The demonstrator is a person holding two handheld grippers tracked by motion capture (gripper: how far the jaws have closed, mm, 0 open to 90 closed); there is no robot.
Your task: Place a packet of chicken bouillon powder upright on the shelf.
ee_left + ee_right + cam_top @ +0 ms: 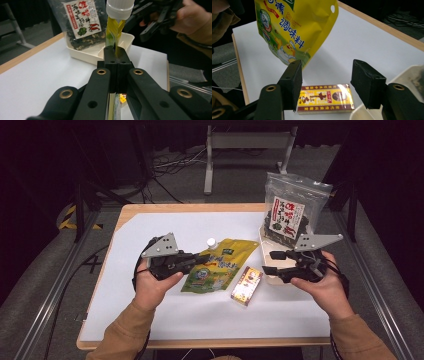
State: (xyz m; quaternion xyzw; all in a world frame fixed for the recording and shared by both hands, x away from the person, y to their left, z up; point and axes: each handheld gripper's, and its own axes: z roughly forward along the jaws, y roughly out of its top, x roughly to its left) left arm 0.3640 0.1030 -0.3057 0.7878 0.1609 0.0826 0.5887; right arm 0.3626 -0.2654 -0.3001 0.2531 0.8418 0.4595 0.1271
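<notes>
Yellow seasoning pouch (113,31) is clamped in our left gripper (196,260), jaws pinched tight on the pouch's edge just below the white screw cap (119,8); in the high view the pouch (220,265) hangs tilted off the white table sheet (150,310), cap end toward the far side. Our right gripper (325,83) has its jaws apart with nothing between the pads, hovering over the small yellow-and-red box (324,98) lying flat on the sheet, just beside the cream tray (272,276). Tray already holds the dark seaweed bag (290,210) standing upright at its far end. We read this as the carry step: pouch lifted, headed for the tray. Next move calls for swinging the pouch across to the tray without knocking the bag over, then releasing. Right gripper looks lined up for the box: it needs to drop and close across the short sides.
</notes>
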